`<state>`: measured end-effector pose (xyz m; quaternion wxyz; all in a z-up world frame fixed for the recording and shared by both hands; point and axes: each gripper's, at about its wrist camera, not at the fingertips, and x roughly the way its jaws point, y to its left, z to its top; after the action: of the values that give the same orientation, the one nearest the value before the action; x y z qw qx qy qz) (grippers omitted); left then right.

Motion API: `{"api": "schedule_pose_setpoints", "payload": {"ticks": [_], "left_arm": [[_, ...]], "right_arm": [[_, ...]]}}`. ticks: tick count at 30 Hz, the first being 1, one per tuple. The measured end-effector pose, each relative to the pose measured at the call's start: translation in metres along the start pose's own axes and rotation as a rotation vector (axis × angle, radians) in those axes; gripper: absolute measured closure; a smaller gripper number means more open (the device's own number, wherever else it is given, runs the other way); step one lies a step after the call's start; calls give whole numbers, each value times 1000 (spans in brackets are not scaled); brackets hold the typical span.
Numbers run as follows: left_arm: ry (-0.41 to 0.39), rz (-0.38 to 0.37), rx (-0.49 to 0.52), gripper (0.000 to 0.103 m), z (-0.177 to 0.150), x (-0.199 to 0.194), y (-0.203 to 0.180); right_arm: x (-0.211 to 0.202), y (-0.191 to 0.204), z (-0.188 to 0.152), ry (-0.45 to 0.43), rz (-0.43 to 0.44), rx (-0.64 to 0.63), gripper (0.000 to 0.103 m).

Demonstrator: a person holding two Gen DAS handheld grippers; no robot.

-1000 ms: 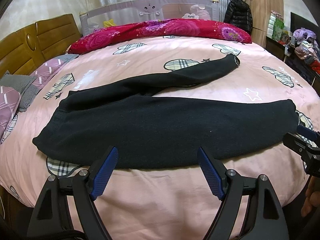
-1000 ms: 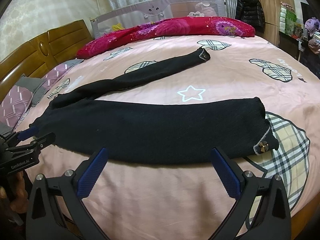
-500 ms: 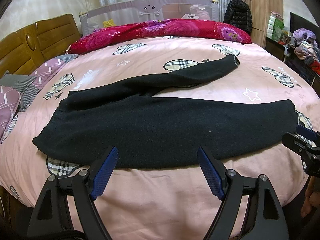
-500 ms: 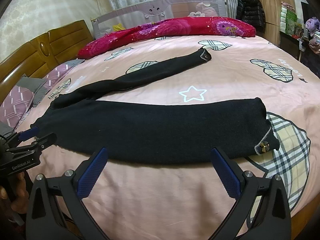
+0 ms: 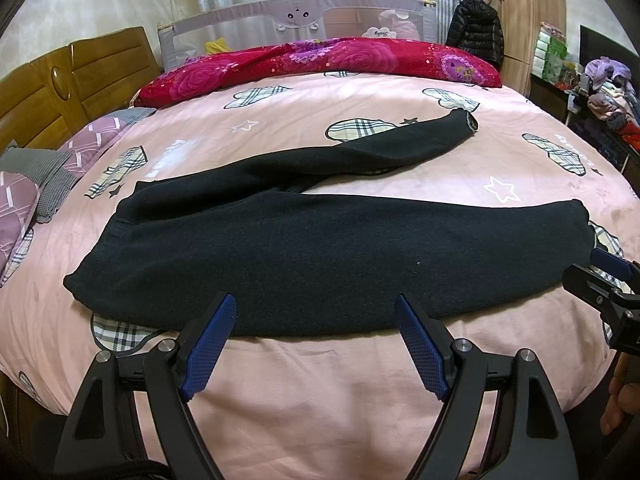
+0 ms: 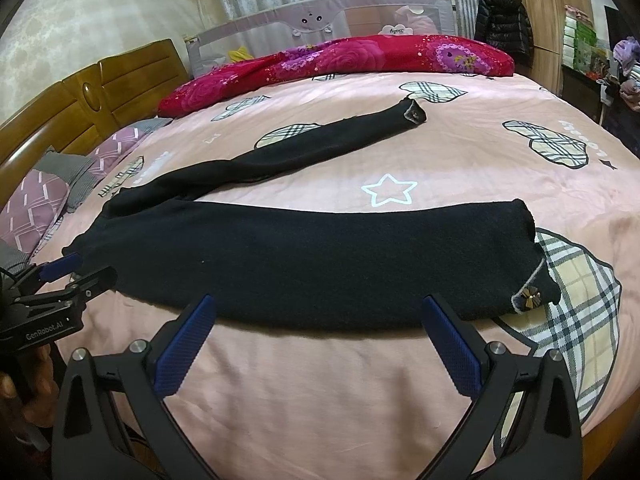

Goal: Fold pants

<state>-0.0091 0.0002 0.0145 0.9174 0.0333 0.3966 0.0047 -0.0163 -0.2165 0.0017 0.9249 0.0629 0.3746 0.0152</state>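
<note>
Now both tools gape, empty, before the pants.
Pants sprawl on my bed, far leg toward one o'clock; left gripper and right gripper risk pinching sheet too.

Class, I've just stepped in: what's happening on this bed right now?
A person holds a two-finger gripper in each hand over black pants spread on the pink bedsheet. The left gripper and right gripper are both open at the near edge, gripping nothing. The legs lie splayed apart, so no fold is made yet.
</note>
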Motion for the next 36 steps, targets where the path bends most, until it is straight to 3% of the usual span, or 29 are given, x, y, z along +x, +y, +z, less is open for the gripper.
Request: {"api": "schedule_pose_setpoints", "payload": {"ticks": [36], "left_arm": [[9,-33,39,21,3,7,-4]], "right_arm": [[5,-5,0,7,16,29,1]]}}
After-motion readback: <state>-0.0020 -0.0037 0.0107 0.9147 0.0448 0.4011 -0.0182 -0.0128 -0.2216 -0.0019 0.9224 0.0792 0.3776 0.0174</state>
